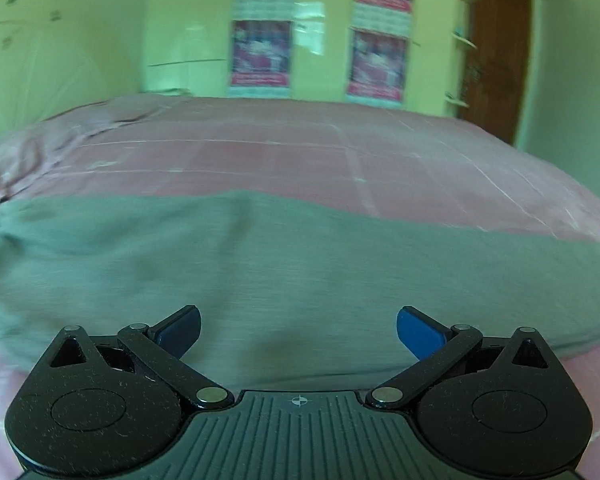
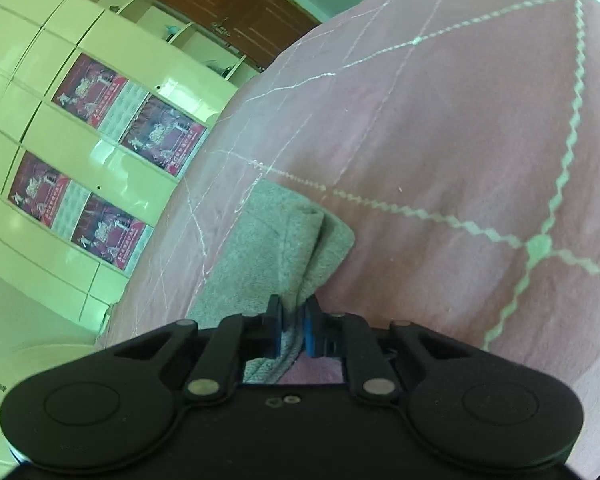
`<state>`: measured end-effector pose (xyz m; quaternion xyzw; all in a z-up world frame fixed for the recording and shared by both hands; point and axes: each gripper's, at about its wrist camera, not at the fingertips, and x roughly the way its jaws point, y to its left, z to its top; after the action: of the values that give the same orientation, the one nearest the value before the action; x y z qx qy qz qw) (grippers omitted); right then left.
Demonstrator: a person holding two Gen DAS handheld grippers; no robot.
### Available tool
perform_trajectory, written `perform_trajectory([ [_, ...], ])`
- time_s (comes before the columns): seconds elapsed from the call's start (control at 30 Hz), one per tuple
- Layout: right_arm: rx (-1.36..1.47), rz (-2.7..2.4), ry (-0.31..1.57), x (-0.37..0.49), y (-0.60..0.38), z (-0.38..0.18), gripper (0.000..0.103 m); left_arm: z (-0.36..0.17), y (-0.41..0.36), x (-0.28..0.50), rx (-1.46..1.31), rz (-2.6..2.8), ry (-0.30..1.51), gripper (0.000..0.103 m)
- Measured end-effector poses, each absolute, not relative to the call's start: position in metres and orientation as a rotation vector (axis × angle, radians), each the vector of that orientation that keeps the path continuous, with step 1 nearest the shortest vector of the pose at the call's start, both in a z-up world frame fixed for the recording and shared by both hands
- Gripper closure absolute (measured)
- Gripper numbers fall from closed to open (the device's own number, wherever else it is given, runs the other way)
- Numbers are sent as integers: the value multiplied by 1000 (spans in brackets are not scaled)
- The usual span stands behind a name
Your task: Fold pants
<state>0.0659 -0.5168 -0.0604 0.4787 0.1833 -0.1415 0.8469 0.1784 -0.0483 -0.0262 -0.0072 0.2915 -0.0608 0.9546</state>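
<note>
Pants [image 1: 300, 276] lie flat on the pink bedspread [image 1: 260, 148], a grey-green band running across the left wrist view from edge to edge, so their long axis sits crosswise to the way the left gripper [image 1: 299, 332] points. That gripper hangs just over the near edge of the cloth with its jaws spread wide and nothing between them; the fabric is directly ahead of and below its blue pads [image 1: 416, 330], close but not visibly touched (the picture is smeared, so the exact gap cannot be told).

In the right wrist view the pants [image 2: 272, 248] stretch straight away from the right gripper [image 2: 293, 330], their length in line with its fingers, and a loose fold or second layer shows along the right side toward the far end. Here the jaws are closed on the near end of the cloth, with a pinch of grey fabric plainly caught between the pads [image 2: 310, 332]. The bedspread [image 2: 440, 140] with its pale zigzag stitching lies to the right of them.

So the right hand is the one that has the garment; the left is near but empty. My reading is that the fold turns on the left gripper taking hold of the near edge beneath it, since carrying the cloth over evenly likely needs both.
</note>
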Motion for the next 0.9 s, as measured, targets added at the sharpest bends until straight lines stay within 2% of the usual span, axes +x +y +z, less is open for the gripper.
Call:
perform_trajectory([
  [0.1,1002,-288,376,58,-519,-59,98,-40,-116,186,39,-189,696,0],
  [0.2,1012,-268,372,55,-521,-58,91,-34,-159,174,29,-250,649,0],
  [0.37,1059,-245,361,54,-525,-63,91,-39,-208,169,101,-276,682,0],
  [0.47,1062,-234,350,54,-526,-62,93,-44,-208,166,105,-262,666,0],
  [0.67,1145,-224,307,46,-532,-67,89,-33,-187,162,-30,-201,605,0],
  [0.9,1117,-292,324,52,-527,-65,88,-47,-200,172,81,-214,670,0],
])
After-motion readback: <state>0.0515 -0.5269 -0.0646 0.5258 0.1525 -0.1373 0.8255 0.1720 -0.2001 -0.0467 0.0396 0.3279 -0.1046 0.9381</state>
